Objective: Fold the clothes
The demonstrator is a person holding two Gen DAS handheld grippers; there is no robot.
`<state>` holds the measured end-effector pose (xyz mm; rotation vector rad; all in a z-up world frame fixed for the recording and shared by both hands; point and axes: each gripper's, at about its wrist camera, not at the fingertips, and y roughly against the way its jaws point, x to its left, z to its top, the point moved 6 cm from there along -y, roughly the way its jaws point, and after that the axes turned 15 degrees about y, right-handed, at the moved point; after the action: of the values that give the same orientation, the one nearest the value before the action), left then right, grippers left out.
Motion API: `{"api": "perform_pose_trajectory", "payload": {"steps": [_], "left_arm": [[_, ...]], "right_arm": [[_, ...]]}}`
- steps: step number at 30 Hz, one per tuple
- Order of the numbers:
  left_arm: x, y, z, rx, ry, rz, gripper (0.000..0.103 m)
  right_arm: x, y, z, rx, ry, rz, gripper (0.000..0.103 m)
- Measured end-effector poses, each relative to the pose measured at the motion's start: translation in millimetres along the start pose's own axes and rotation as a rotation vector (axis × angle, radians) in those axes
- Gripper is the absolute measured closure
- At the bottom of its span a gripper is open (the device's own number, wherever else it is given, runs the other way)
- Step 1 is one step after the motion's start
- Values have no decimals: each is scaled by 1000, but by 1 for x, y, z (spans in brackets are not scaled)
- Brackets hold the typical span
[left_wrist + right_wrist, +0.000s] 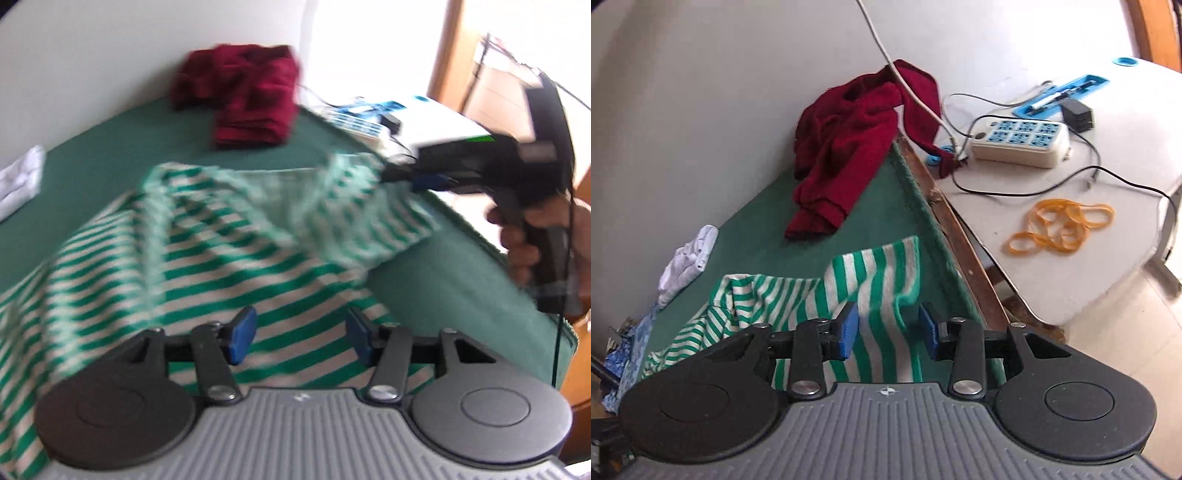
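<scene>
Striped shirt (875, 295) half-gathered on the green table (110, 147).
Both your grippers, left (301, 338) and right (888, 334), gape; blur suggests the loose flap may slump.

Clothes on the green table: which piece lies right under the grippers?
The green-and-white striped shirt. It lies spread beneath both open grippers, while the dark red garment is bunched by the wall and the white cloth sits at the left edge.

My left gripper (299, 338) is hovering with its blue pads spread apart over the green-striped shirt (221, 258), which is lying rumpled on the green table (443, 280). My right gripper (402, 177) is meeting the shirt's blurred far corner, my hand (535, 236) gripping its handle. A dark red garment (247, 96) is sitting behind
</scene>
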<state>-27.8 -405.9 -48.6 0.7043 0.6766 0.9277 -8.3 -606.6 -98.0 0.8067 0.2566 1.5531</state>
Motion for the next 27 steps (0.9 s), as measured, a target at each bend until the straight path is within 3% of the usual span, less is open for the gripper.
{"api": "perform_pose_trajectory", "payload": {"steps": [1, 2, 4, 6, 8, 12, 15, 18, 19, 21, 24, 27], "left_arm": [[-12, -8, 1, 4, -13, -6, 43], [-24, -17, 2, 9, -26, -11, 43], [-37, -31, 5, 25, -33, -1, 46], [-44, -43, 6, 35, -26, 18, 55], [-43, -42, 9, 16, 4, 19, 56], [-34, -40, 15, 9, 89, 10, 92], [-25, -39, 21, 12, 160, 1, 92], [-16, -20, 19, -14, 202, -22, 83], [-12, -11, 18, -26, 214, -30, 67], [6, 14, 11, -58, 257, -33, 50], [51, 52, -8, -83, 370, 8, 43], [94, 86, -27, -108, 477, 55, 42]], "right_arm": [[-1, -1, 2, 13, 2, 21, 77], [-2, -1, 4, 24, 5, 42, 93], [-3, 3, 10, 22, 27, 78, 96], [-3, 9, 17, 6, 50, 112, 96], [-2, 16, 22, -11, 68, 134, 96], [13, 18, 37, -24, 90, 197, 97], [28, 18, 49, -33, 105, 252, 97], [44, 19, 62, -40, 123, 309, 97], [61, 19, 65, -36, 151, 335, 97], [96, 16, 66, -22, 203, 395, 97], [150, 5, 53, 17, 272, 486, 97], [200, -12, 20, 81, 353, 533, 98]]}}
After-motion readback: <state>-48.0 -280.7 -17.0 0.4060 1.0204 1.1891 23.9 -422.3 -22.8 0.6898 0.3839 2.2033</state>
